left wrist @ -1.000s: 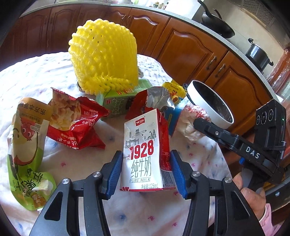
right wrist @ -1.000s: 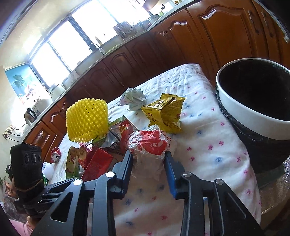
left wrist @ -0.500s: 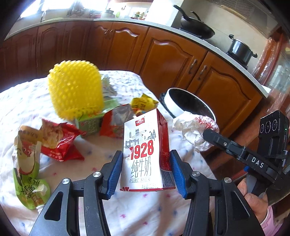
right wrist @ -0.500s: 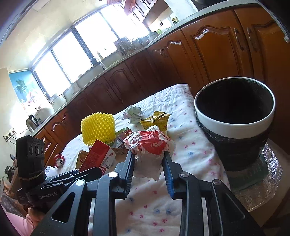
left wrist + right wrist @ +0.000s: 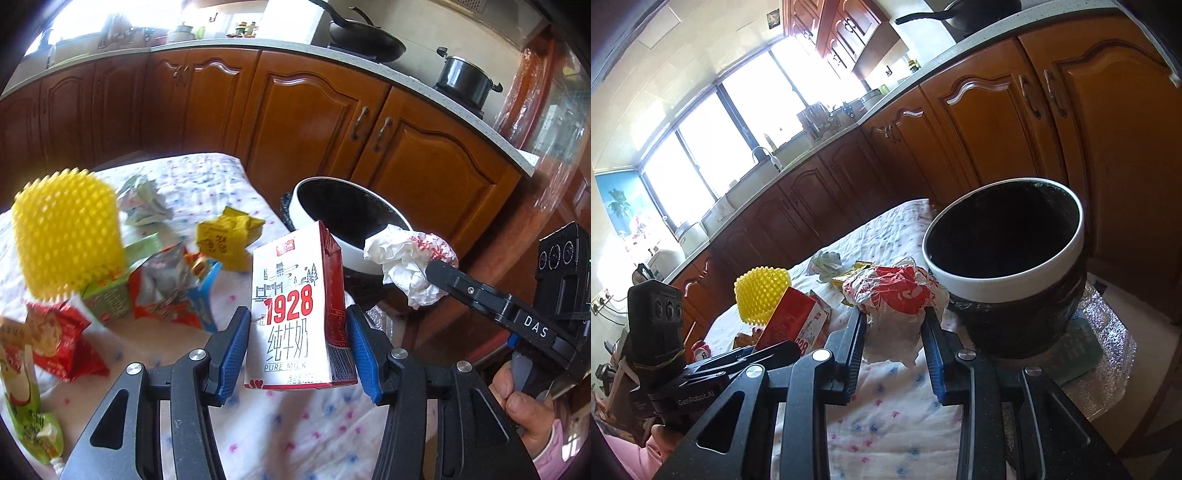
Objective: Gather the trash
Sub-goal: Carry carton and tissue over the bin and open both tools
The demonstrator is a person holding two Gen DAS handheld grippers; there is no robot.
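Note:
My left gripper [image 5: 295, 350] is shut on a red and white milk carton [image 5: 295, 314], held upright above the flowered tablecloth [image 5: 288, 432]. My right gripper [image 5: 894, 332] is shut on a crumpled white and red paper wrapper [image 5: 894, 299], which also shows in the left wrist view as the wrapper [image 5: 406, 258] beside the bin. The bin [image 5: 1015, 273], dark with a white rim, stands just right of the table edge, close in front of the wrapper; in the left wrist view the bin [image 5: 347, 221] lies behind the carton.
On the table lie a yellow foam net [image 5: 66, 229], a yellow packet [image 5: 225, 240], red snack bags [image 5: 62, 343], a green pouch [image 5: 26, 417], a green box [image 5: 107, 299] and crumpled paper [image 5: 144, 203]. Wooden cabinets [image 5: 314, 122] stand behind. A silvery mat [image 5: 1108, 339] lies under the bin.
Both grippers have risen and moved right toward the bin, each keeping its load. The bin now looms closer in both views and the litter on the table has dropped back to the left.

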